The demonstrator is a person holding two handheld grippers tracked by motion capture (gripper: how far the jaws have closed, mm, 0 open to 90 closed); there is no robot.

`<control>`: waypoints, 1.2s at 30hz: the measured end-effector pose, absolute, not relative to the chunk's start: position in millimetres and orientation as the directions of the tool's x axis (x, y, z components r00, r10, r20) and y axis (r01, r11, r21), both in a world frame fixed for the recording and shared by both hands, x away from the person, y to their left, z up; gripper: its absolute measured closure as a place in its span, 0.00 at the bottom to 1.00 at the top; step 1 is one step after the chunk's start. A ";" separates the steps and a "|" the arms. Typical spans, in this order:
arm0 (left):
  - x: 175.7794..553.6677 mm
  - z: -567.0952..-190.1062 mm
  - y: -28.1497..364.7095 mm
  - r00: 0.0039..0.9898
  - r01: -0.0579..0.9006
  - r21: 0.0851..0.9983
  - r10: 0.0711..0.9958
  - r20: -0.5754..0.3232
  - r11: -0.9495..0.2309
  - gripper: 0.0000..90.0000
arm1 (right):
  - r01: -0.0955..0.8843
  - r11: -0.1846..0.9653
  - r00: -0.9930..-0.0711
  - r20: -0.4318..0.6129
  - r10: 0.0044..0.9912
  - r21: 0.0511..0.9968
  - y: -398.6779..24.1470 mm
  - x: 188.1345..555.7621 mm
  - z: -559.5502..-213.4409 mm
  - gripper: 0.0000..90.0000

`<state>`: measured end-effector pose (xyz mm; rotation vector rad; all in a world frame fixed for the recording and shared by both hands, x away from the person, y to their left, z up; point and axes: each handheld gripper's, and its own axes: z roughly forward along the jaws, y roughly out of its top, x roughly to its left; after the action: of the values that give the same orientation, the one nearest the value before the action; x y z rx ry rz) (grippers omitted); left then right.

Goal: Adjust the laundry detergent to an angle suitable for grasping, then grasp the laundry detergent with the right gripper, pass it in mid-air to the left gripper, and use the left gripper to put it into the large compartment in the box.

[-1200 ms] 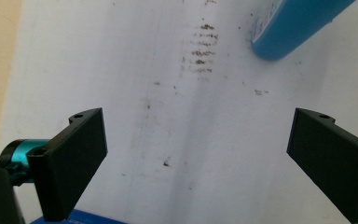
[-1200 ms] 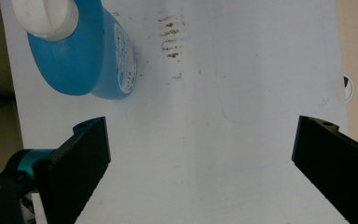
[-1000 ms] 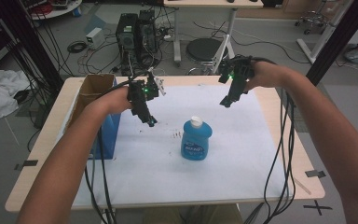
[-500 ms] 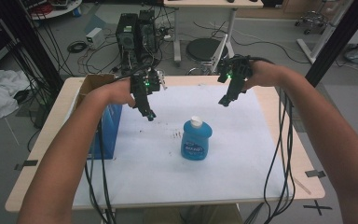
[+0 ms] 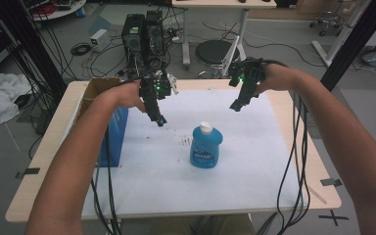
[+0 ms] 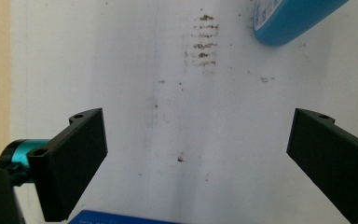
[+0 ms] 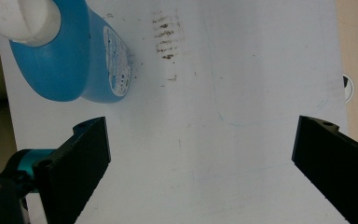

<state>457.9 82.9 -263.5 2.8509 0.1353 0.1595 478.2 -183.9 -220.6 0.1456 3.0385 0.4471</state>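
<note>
Blue bottle (image 5: 206, 147) stands upright between both wide-open, empty grippers, a little nearer the left gripper (image 5: 159, 120) than the right gripper (image 5: 236, 105).

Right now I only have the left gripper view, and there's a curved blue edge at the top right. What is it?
Observer: A blue bottle, standing upright on the white sheet, with a white cap on top.
Operator: Where's the right claw?
Observer: The right claw hangs above the sheet on the far side of the bottle. Its jaws are wide open and hold nothing.
Operator: And the blue strip along my bottom edge?
Observer: That's a blue box at the sheet's left edge, its cardboard top open. It stands apart from the bottle.
</note>
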 end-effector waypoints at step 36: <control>454.2 -261.5 89.6 0.983 0.114 0.310 0.153 0.103 -0.944 0.05 | 0.072 0.956 -0.994 -0.057 0.092 0.284 -181.0 472.1 -219.2 0.04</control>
<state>454.2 89.6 -261.5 2.8219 0.1943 0.1809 472.1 -181.0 -219.2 0.1270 3.0377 0.4374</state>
